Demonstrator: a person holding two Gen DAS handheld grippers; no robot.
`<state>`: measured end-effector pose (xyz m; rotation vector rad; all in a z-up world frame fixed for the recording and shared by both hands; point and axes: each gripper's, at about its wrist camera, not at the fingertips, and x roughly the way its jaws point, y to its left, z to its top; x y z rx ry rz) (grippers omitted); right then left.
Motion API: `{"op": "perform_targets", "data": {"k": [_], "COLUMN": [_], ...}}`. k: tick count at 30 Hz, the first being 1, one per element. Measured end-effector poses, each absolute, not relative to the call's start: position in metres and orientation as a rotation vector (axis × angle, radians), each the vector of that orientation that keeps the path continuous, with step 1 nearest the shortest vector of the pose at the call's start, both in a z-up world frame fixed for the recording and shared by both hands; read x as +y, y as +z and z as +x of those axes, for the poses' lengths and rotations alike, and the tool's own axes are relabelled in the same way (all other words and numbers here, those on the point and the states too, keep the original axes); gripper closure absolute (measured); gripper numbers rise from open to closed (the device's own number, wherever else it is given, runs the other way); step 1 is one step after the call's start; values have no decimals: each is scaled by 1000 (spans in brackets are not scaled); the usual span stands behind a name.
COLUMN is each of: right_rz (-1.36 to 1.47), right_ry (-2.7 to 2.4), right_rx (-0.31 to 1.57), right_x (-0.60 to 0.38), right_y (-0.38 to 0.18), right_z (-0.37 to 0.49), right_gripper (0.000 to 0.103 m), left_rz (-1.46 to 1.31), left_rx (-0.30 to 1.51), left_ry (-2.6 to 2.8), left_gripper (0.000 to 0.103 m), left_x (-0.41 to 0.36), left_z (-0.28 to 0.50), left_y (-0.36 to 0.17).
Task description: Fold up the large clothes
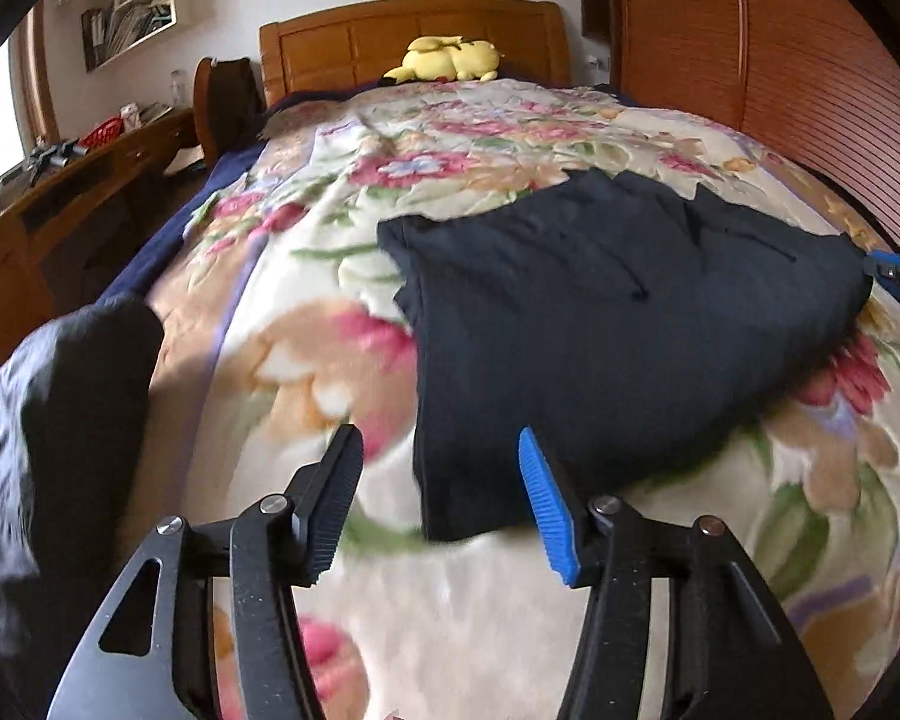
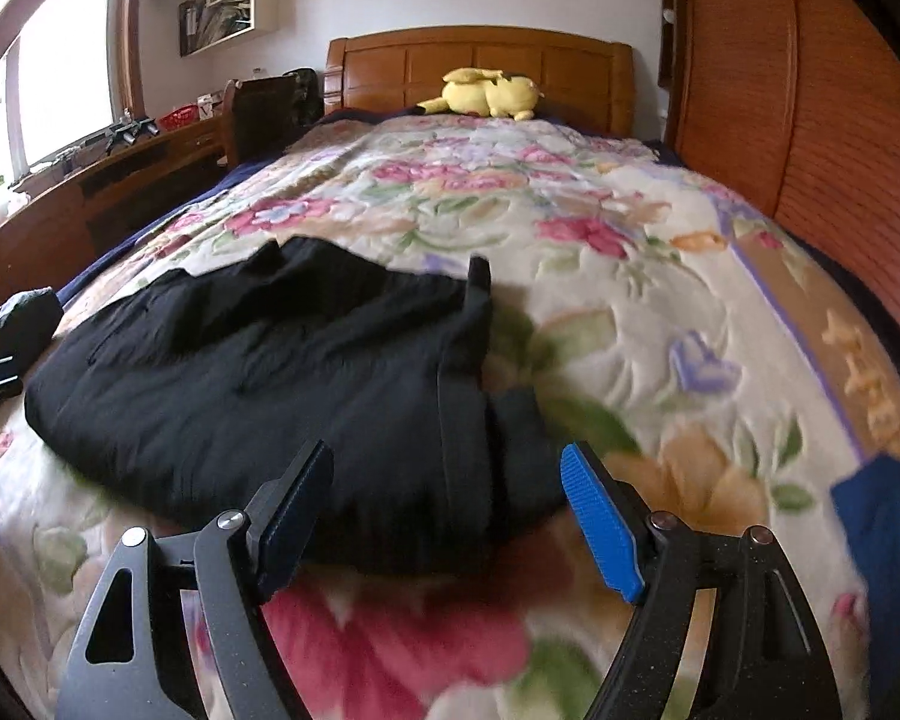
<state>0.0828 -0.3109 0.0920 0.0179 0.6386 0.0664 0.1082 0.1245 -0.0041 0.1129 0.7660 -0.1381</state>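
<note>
A dark navy, loosely folded garment (image 1: 624, 324) is lying on the bed's cream floral quilt (image 1: 306, 360), bunched into a rough rectangle with creases running across it and a seam strip (image 2: 462, 396) showing along its right part in the right wrist view. The left gripper (image 1: 441, 501) is hovering over the quilt at the garment's near left corner, its jaws standing spread with nothing pinched between them; one black pad is sitting over bare quilt, and the blue pad (image 1: 546, 510) is overlapping the dark cloth's edge in the picture, though contact cannot be told. The right gripper (image 2: 450, 519) is hanging low at the garment's near right edge, its jaws spread wide as well, the dark cloth showing between the fingers but not being squeezed by either pad.

In the left wrist view, the right gripper's blue tip is peeking in at the far right edge just beside the garment. Another dark crumpled cloth (image 1: 60, 420) is lying at the left side of the bed, apart from the folded one. A yellow plush toy (image 1: 450, 60) is resting against the brown wooden headboard (image 2: 480, 66). A slatted wooden wardrobe (image 1: 780, 72) is standing along the right side, and a wooden desk (image 2: 120, 174) is sitting under the window on the left.
</note>
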Motion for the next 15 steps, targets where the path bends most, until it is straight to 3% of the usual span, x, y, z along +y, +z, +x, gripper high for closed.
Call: {"op": "perform_targets", "data": {"k": [15], "right_rz": [41], "right_ry": [98], "right_rx": [789], "right_x": [-301], "right_y": [48], "right_z": [128], "right_gripper": [18], "left_rz": [98], "left_rx": [871], "left_ry": [-106], "left_gripper": [40], "left_x": [128], "left_z": [120], "left_y": [-38]}}
